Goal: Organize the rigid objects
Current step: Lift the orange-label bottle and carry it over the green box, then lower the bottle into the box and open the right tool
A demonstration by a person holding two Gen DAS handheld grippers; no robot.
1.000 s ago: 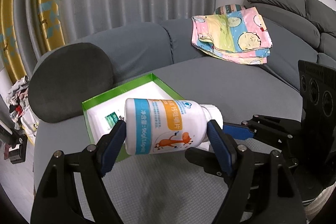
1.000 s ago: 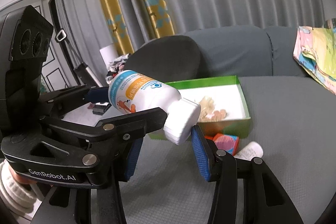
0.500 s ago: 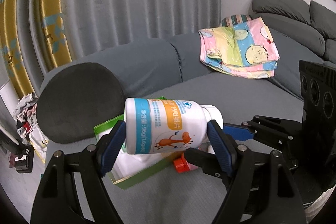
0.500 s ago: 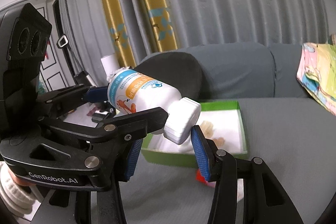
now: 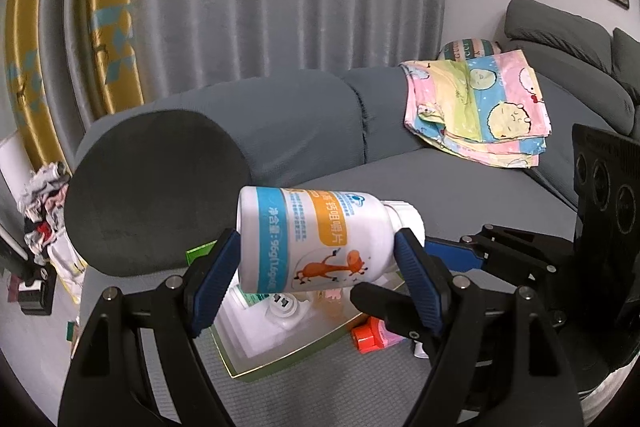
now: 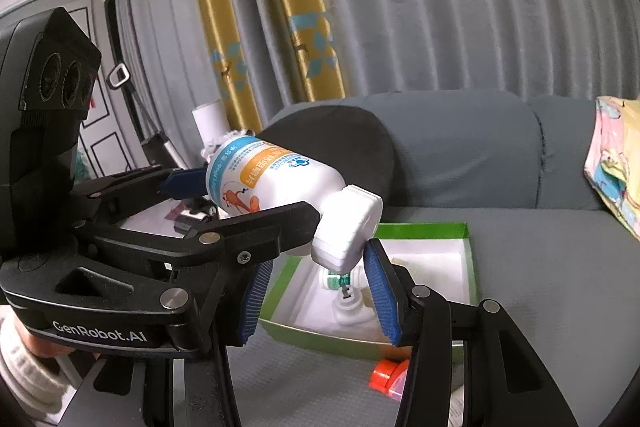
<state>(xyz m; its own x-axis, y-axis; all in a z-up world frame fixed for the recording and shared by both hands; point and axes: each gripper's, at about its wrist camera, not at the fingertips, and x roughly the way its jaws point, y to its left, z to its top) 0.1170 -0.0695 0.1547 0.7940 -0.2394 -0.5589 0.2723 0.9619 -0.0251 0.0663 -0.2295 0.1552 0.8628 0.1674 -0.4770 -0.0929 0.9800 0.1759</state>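
Observation:
My left gripper (image 5: 316, 277) is shut on a white supplement bottle (image 5: 316, 239) with a blue and orange label, held on its side above the sofa seat. The bottle (image 6: 268, 183) also shows in the right wrist view, and its white cap (image 6: 346, 229) lies between the blue pads of my right gripper (image 6: 316, 293), which closes on it. Below stands a green box (image 6: 466, 231) with a white inside, holding small white bottles (image 6: 344, 291). The box (image 5: 280, 357) is partly hidden behind the bottle in the left wrist view.
A red-capped pink item (image 5: 370, 335) lies on the grey seat in front of the box; it also shows in the right wrist view (image 6: 390, 377). A dark round cushion (image 5: 156, 187) sits behind the box. A folded pastel blanket (image 5: 476, 107) lies on the sofa at the right.
Both grippers have risen with the bottle held between them. The green box and the red-capped item now sit lower in both views.

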